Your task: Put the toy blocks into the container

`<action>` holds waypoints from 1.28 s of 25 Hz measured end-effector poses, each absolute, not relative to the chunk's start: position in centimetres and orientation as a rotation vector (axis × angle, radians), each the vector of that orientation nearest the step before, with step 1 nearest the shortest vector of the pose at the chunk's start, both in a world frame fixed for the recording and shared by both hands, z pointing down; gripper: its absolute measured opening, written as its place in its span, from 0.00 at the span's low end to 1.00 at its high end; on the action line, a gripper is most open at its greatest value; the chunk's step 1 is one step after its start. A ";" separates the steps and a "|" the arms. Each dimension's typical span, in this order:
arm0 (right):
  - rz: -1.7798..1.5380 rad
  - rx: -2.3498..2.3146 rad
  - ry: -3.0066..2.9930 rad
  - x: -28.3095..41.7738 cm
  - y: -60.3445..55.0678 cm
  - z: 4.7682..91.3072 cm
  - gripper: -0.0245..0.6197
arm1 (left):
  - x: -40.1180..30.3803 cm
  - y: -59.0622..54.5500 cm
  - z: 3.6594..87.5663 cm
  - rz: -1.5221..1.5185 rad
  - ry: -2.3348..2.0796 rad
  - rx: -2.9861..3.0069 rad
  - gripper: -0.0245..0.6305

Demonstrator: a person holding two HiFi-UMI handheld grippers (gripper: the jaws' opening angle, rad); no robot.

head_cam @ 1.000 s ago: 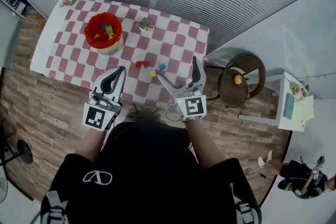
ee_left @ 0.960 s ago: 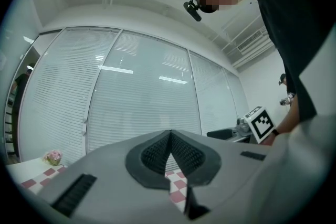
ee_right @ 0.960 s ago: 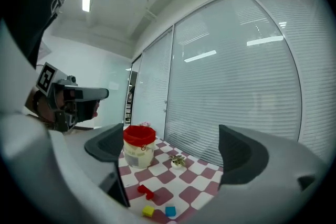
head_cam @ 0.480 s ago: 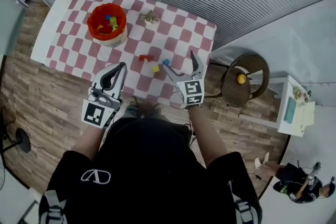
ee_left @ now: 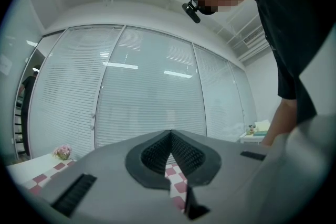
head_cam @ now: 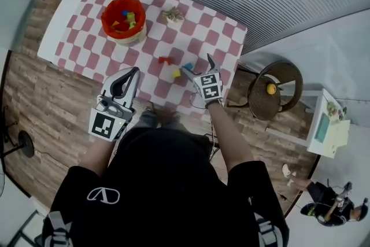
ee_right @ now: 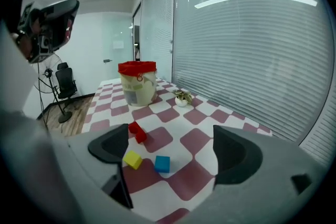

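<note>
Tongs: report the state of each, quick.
Left tongs: closed, empty.
Right tongs: open, empty; blue block lies ahead.

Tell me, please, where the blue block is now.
In the head view, the blue block lies on the table by the right gripper, beside the yellow block.

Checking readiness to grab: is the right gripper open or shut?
Open: the right gripper has its jaws wide apart, holding nothing.
</note>
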State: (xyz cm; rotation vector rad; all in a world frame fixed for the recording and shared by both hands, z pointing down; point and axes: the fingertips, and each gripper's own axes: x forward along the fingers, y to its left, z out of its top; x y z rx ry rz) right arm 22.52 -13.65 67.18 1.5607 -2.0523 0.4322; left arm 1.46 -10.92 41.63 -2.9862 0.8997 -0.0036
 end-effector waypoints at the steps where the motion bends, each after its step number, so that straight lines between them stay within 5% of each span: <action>1: 0.455 1.539 -2.041 22.5 -13.7 68.1 0.83 | 1.3 -10.9 41.7 -0.009 0.906 -2.985 0.05; 17: 0.729 1.212 -1.897 22.1 -13.5 77.0 0.69 | 0.3 -11.0 42.8 -0.051 1.000 -2.975 0.05; 23: 0.810 1.130 -1.855 22.1 -13.1 78.3 0.46 | 0.0 -10.8 42.9 -0.055 1.020 -2.971 0.05; 32: 0.872 1.029 -1.840 21.0 -13.0 79.0 0.29 | -0.5 -10.7 42.4 -0.024 1.059 -2.950 0.05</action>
